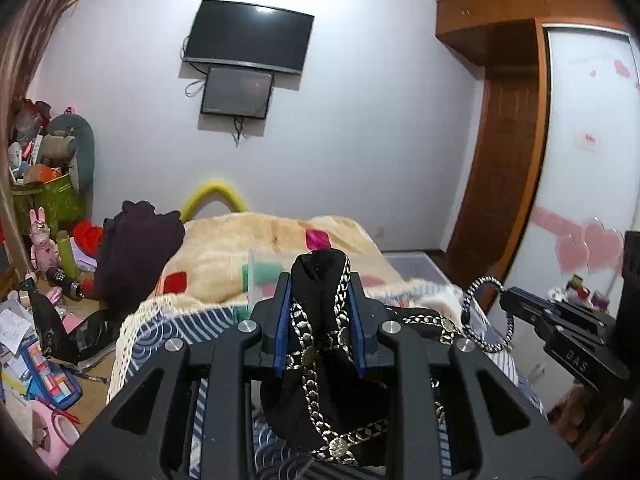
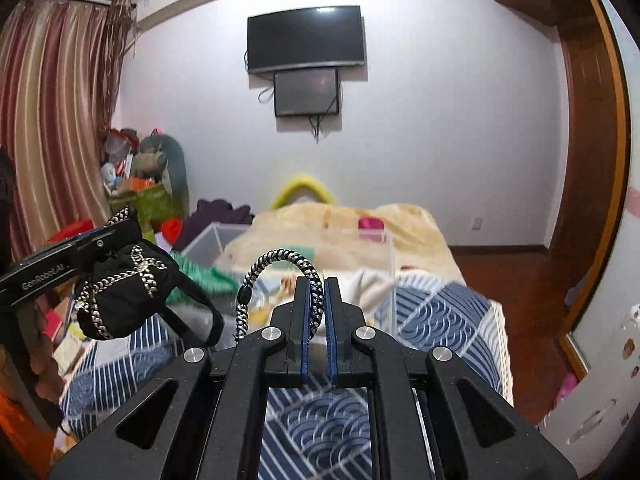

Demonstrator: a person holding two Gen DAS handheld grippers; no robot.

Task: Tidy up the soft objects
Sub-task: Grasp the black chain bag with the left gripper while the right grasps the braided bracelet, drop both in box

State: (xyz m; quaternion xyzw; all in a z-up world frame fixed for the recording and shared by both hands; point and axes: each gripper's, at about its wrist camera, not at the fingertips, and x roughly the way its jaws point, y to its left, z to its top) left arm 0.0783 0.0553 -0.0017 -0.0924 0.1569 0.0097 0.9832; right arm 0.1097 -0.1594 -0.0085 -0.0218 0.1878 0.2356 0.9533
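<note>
My left gripper [image 1: 320,280] is shut on a black cloth item with silver chain trim [image 1: 320,344], held up above the bed. The same black item [image 2: 128,292] and the left gripper [image 2: 116,236] show at the left of the right wrist view. My right gripper [image 2: 316,284] is shut on a black-and-white braided cord loop [image 2: 280,264], also above the bed. That loop [image 1: 488,312] and the right gripper [image 1: 508,296] show at the right of the left wrist view.
A bed with a blue wave-pattern cover [image 2: 440,312] and a cream blanket [image 1: 248,248] lies below. A clear plastic bin [image 2: 376,264] sits on it. A dark purple cloth pile [image 1: 136,248] and floor clutter [image 1: 36,344] are left. A wardrobe [image 1: 580,160] stands right.
</note>
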